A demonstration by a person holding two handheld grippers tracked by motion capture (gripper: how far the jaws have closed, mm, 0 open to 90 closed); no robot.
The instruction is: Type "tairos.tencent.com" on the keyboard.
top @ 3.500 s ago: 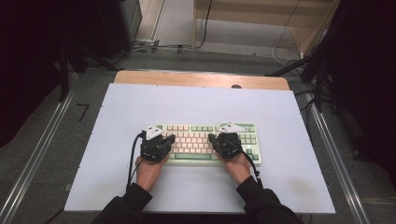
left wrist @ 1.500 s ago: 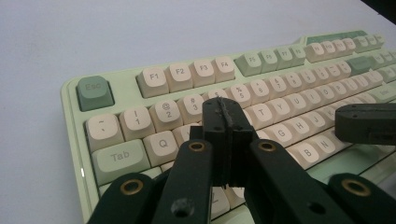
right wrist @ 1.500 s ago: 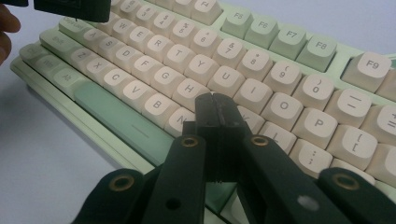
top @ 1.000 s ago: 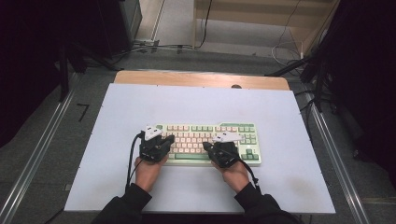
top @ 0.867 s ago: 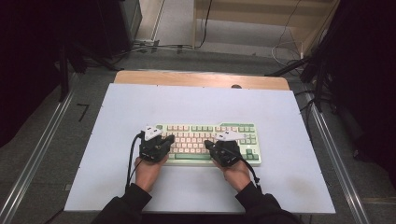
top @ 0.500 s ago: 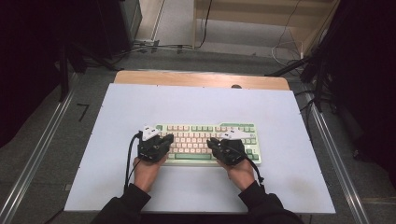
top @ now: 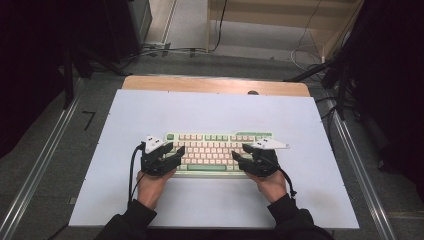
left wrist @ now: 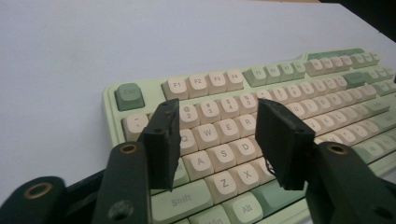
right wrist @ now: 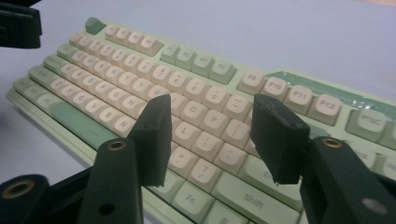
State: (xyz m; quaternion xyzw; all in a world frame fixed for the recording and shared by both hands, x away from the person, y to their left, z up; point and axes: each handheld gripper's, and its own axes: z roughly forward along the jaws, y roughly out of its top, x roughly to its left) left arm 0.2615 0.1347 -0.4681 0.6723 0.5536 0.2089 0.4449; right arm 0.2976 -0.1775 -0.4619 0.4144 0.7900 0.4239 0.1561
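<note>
A person's left tongs [top: 176, 151] hang parted and empty over the left end of a green-and-cream keyboard [top: 210, 150], which lies at the near middle of the white counter [top: 215, 110]; the right tongs [top: 241, 155], likewise spread and holding nothing, hover over its right half. With jaws this wide above close-set keys, a careless descent could likely press neighbouring keys or nudge the keyboard askew.

The desk [top: 215, 115] was evenly, brightly lit from overhead while the room around it sat dark. My gripper views were soft, far keys on the keyboard [left wrist: 280, 93] blurred, shadows faint.
</note>
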